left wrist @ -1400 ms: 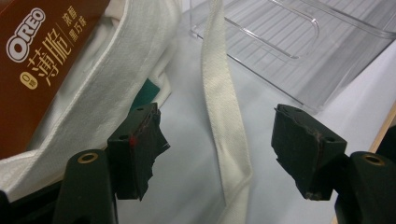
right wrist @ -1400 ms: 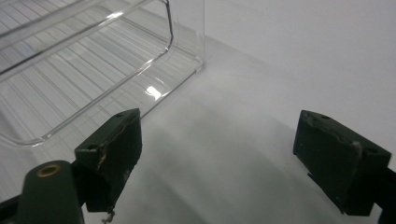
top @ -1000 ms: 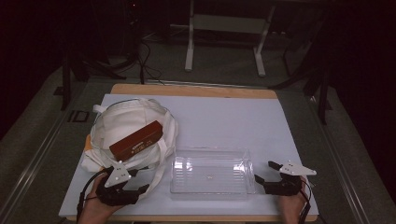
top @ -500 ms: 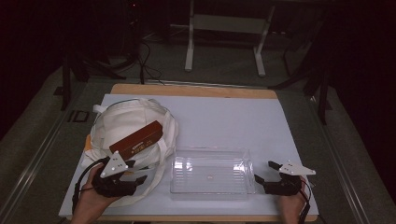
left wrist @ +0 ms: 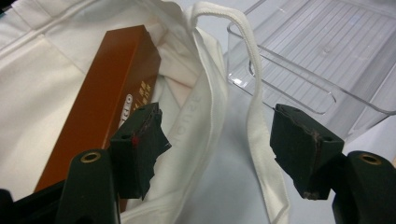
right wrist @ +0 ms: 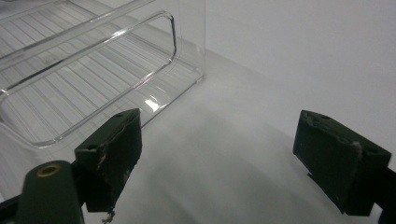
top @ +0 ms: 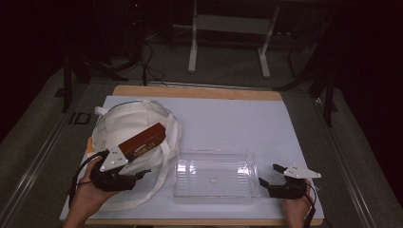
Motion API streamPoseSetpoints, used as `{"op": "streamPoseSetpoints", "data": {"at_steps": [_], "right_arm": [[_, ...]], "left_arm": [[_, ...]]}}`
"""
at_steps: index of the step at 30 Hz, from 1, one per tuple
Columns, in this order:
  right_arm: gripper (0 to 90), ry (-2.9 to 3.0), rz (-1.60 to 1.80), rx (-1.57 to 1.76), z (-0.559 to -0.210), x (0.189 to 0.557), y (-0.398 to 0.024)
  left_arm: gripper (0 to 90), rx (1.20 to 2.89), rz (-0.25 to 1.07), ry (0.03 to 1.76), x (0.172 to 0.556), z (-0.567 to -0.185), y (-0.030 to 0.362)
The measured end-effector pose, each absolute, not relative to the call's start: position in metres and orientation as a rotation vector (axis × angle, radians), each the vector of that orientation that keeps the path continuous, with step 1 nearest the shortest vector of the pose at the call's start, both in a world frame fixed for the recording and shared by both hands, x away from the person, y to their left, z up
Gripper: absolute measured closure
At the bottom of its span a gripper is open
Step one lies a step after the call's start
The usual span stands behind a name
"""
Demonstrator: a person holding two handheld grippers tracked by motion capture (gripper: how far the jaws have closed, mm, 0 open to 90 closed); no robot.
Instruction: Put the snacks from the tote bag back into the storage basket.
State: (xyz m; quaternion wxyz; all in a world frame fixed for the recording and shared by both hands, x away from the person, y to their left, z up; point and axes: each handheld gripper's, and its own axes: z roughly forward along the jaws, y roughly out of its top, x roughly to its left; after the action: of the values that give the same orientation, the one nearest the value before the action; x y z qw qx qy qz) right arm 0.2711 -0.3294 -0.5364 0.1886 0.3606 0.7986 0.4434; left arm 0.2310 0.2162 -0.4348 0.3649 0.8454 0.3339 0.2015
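left gripper (left wrist: 217, 135) jaws apart, gripping nothing; brown box (left wrist: 105, 93) just beside one jaw, bag strap (left wrist: 254, 116) between them. right gripper (right wrist: 217, 158) wide open, clear bin (right wrist: 84, 70) beside.

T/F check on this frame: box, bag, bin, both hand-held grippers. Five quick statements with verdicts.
1. The brown box lies on the white cloth bag. True.
2. The clear plastic bin holds the box. False: the bin is empty.
3. The left hand-held gripper is clamped on the box. False: its jaws stand open, with the box beside one jaw and the bag's strap between them.
4. The right hand-held gripper is open beside the bin. True.
5. The bag sits to the right of the bin in the high view. False: it sits to the left.
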Motion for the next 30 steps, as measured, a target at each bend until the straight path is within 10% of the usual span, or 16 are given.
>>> {"op": "streamPoseSetpoints", "data": {"at_steps": [30], "right_arm": [[15.5, 2.25, 1.237, 1.016, -0.536, 0.271, -0.329]], "left_arm": [[33.8, 2.248, 0.548, 0.839, 0.253, -0.418, 0.222]]}}
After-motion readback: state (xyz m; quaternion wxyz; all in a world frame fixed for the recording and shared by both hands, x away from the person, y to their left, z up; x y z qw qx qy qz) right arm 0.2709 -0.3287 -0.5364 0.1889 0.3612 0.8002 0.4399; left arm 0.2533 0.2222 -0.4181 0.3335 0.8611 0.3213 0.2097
